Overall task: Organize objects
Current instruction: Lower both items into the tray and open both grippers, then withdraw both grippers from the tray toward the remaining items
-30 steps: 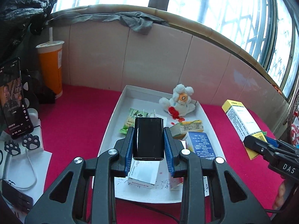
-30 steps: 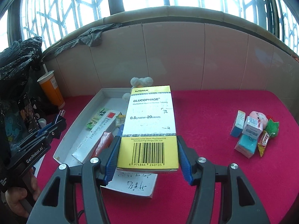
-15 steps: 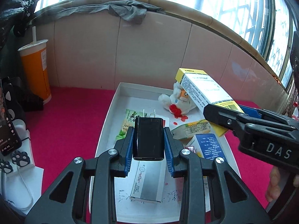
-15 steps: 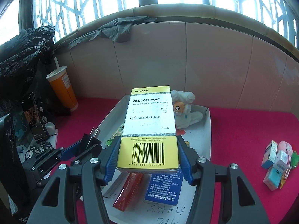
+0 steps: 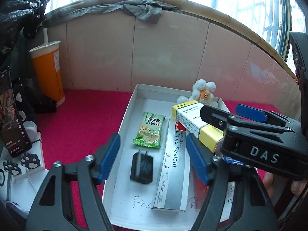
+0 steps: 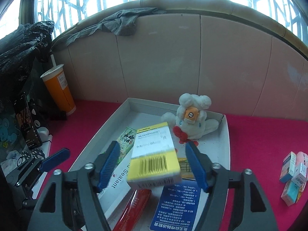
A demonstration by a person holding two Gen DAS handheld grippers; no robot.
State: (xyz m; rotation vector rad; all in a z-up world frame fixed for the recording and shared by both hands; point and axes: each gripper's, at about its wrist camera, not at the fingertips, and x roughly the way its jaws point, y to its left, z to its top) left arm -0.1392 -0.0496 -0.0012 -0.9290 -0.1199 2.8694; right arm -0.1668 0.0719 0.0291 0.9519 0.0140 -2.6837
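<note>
Both grippers hang over the white tray (image 5: 125, 119). My left gripper (image 5: 153, 156) is open; the black charger (image 5: 141, 168) lies in the tray below it, next to the Liquid Sealant box (image 5: 172, 165). My right gripper (image 6: 152, 165) is open; the yellow-and-white Glucophage box (image 6: 154, 154) sits tilted and blurred between its spread fingers, touching neither pad, above the tray (image 6: 107, 123). It also shows in the left wrist view (image 5: 194, 121) beside the right gripper's body.
The tray holds a green snack packet (image 5: 149, 130), a white plush toy (image 6: 192, 117), a blue leaflet (image 6: 177, 206) and a red tube (image 6: 132, 209). An orange cup (image 5: 49, 71) and a phone (image 5: 11, 119) stand left. Small boxes (image 6: 293, 175) lie right on the red cloth.
Both grippers have opened. The charger has dropped from the left gripper into the tray. The Glucophage box has come free of the right gripper's pads and tilts downward over the tray.
</note>
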